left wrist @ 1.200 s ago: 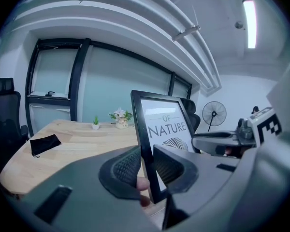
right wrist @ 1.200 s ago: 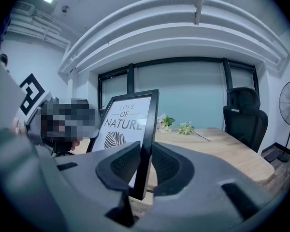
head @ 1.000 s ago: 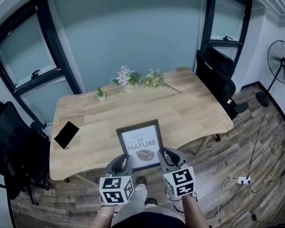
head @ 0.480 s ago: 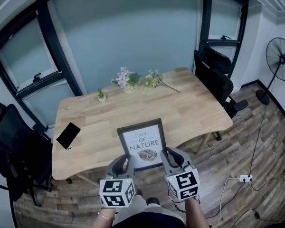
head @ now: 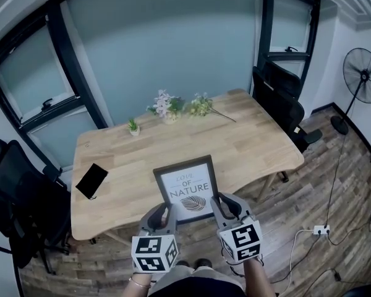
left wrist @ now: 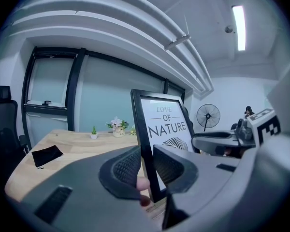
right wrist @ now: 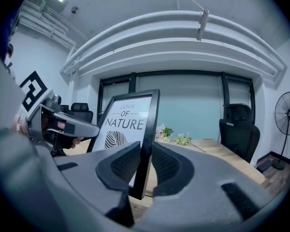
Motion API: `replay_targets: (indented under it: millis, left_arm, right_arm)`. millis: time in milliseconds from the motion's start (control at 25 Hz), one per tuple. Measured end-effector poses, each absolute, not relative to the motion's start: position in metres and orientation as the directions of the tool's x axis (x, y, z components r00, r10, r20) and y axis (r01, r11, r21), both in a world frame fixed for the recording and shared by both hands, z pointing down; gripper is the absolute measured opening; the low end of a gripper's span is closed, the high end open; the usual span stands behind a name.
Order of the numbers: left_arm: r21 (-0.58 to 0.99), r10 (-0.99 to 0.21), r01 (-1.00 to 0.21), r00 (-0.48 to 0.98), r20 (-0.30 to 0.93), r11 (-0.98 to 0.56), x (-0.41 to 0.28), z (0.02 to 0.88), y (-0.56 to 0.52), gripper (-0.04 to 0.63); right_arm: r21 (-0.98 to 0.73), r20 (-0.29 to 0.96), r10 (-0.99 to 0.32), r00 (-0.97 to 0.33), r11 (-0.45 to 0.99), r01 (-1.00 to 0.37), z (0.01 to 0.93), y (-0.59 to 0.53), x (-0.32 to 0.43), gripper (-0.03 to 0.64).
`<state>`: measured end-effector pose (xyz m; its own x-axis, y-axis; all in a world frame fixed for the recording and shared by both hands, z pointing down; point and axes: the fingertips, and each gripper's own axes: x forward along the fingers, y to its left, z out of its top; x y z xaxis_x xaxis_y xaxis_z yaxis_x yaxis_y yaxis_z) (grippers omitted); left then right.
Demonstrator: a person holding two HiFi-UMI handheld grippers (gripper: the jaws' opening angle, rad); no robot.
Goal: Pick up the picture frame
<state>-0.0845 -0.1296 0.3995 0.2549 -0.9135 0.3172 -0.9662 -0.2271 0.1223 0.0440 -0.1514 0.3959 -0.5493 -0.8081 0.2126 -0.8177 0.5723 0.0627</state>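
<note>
The table (head: 253, 141) is the biggest thing here, and I give all places from it. The frame (head: 185, 187) is at the table's near edge, about the middle of that edge. It stands nearly upright and its print faces the person. In both gripper views its lower corners show with the wood of the table behind and under them. I judge it is already lifted a little off the table, though the gap itself is not plain to see.

The left gripper (head: 162, 210) is clamped on the frame's left bar, low down, with a ribbed pad on each face of the bar (left wrist: 146, 161). The right gripper (head: 222, 202) grips the right bar in the same way (right wrist: 146, 158). Both stay just off the near edge of the table.

So the reaching and the grasping seem done. What is left, as I judge, is only to carry the frame well clear of the table and keep it level between both hands.

A black flat thing (head: 91, 180) lies at the table's left end, and flowers (head: 167, 104) lie at its far edge. Both are well apart from the frame.
</note>
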Motion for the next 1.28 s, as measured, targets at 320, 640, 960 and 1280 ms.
replay_targets:
  millis: [320,640,960,1280]
  left_arm:
    - [0.127,-0.901,-0.956,0.291,0.321,-0.264,-0.107,0.391,-0.127,0.074]
    - [0.142,-0.892,-0.95,0.309,0.329,-0.276,-0.124,0.395,-0.127,0.074]
    - [0.144,-0.884,-0.945,0.326,0.336,-0.293,-0.138,0.398,-0.129,0.074]
    - [0.159,-0.875,-0.935,0.352,0.333,-0.316,-0.14,0.399,-0.131,0.074]
  right_arm:
    - [0.073,0.227,-0.815,-0.533,0.56,-0.826,0.387,-0.148,0.021,0.074]
    - [0.093,0.246,-0.822,-0.513,0.547,-0.832,0.387,-0.148,0.003,0.072]
    - [0.1,0.254,-0.829,-0.499,0.535,-0.839,0.389,-0.15,-0.011,0.072]
    - [0.118,0.263,-0.839,-0.476,0.518,-0.847,0.387,-0.149,-0.012,0.072]
